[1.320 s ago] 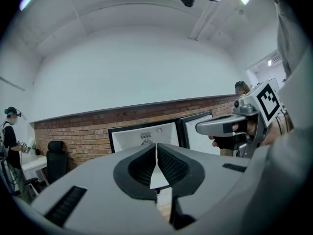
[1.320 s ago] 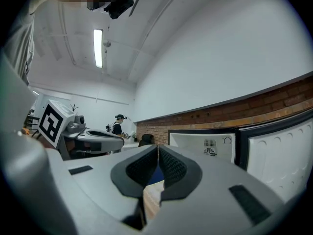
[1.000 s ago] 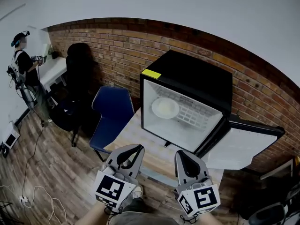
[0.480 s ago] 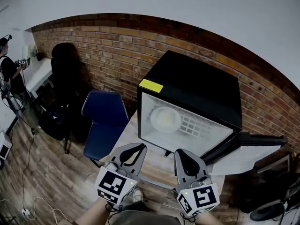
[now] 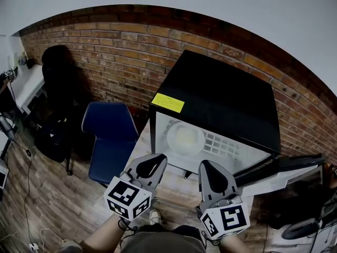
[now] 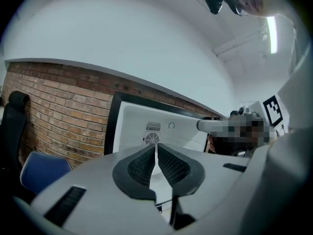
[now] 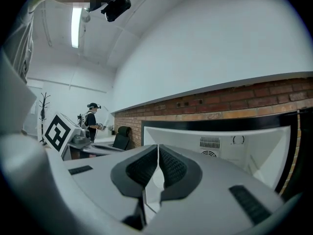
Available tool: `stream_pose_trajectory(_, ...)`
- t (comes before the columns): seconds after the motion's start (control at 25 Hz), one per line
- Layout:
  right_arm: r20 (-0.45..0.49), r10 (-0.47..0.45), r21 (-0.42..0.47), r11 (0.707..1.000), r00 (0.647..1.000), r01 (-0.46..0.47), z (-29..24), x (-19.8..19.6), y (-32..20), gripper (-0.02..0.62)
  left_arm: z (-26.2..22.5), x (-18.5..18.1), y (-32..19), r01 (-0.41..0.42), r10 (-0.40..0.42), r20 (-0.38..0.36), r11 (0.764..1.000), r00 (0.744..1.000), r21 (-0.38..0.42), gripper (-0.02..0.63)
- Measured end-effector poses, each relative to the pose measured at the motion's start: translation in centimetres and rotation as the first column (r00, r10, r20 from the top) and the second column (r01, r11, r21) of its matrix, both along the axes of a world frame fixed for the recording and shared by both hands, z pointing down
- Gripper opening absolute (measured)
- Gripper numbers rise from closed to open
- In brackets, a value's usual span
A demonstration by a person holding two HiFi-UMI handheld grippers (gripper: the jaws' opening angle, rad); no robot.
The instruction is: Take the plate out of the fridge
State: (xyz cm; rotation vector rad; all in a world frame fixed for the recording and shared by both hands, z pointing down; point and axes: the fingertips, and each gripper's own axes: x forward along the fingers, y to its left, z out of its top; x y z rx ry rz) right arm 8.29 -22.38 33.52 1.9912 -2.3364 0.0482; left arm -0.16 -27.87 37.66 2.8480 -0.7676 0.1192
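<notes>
Both your left gripper and right gripper have jaws pressed together, so reaching in risks shoving the plate deeper into the fridge.

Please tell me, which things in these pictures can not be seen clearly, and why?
- Plate: head view, washed out by glare; whether it is empty is unclear.
- Yellow label: head view, print too small.
- Lower half of the fridge: both gripper views, hidden behind the shut jaws.
- Door: head view, inner side seen edge-on.
</notes>
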Motion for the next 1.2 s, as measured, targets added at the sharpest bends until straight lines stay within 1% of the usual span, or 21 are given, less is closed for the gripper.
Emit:
stream_pose_trajectory(0.12, -0.004, 0.009, -0.003, 1.0, 1.0, -0.009, -0.1, 0.3, -0.7, 0.031, 0.8, 0.7, -0.8, -0.023, 0.021, -0.041, 0.998, 0.999, -0.067, 0.025)
stream_pose_trajectory(0.24, -0.007, 0.01, -0.008, 1.0, 1.0, -0.01, -0.2, 0.7, -1.3, 0.031, 1.6, 1.3, -1.5, -0.029, 0.015, -0.093, 0.988, 0.996, -0.152, 0.032)
stream_pose_trajectory(0.32, -0.008, 0.003, -0.012, 1.0, 1.0, -0.003, -0.1, 0.9, -1.5, 0.031, 2.3, 1.7, -1.9, -0.031, 0.004, -0.127, 0.977, 0.992, -0.213, 0.101)
stream_pose_trajectory(0.44, -0.01, -0.013, -0.02, 1.0, 1.0, 0.013, 0.3, 1.0, -2.0, 0.031, 3.6, 2.0, -2.7, -0.025, -0.025, -0.165, 0.955, 0.986, -0.297, 0.137)
stream_pose_trajectory(0.6, -0.011, -0.037, -0.023, 0.999, 0.999, 0.037, 0.2, 1.1, -2.6, 0.031, 5.2, 2.4, -3.5, -0.032, -0.068, -0.221, 0.907, 0.973, -0.419, 0.155)
stream_pose_trajectory(0.76, -0.011, -0.065, -0.03, 0.997, 0.998, 0.065, 0.4, 1.5, -3.0, 0.031, 6.3, 3.0, -3.8, -0.045, -0.115, -0.272, 0.854, 0.955, -0.518, 0.166)
stream_pose_trajectory(0.84, -0.012, -0.078, -0.036, 0.996, 0.997, 0.078, 0.7, 1.7, -3.3, 0.031, 6.9, 3.5, -4.0, -0.061, -0.14, -0.304, 0.821, 0.942, -0.568, 0.172)
stream_pose_trajectory(0.96, -0.007, -0.092, -0.048, 0.995, 0.996, 0.092, 1.1, 2.1, -4.1, 0.031, 7.9, 3.9, -4.7, -0.08, -0.191, -0.343, 0.764, 0.92, -0.64, 0.173)
stream_pose_trajectory(1.0, -0.006, -0.095, -0.052, 0.994, 0.995, 0.094, 1.2, 2.2, -4.2, 0.031, 8.2, 4.0, -5.0, -0.078, -0.21, -0.349, 0.75, 0.913, -0.657, 0.173)
stream_pose_trajectory(1.08, -0.007, -0.098, -0.059, 0.993, 0.995, 0.098, 1.5, 2.4, -4.3, 0.031, 8.7, 4.0, -5.2, -0.068, -0.239, -0.351, 0.734, 0.905, -0.675, 0.173)
stream_pose_trajectory(1.2, -0.014, -0.099, -0.071, 0.993, 0.995, 0.098, 1.8, 2.6, -4.3, 0.031, 9.3, 4.1, -5.6, -0.058, -0.259, -0.349, 0.724, 0.901, -0.688, 0.173)
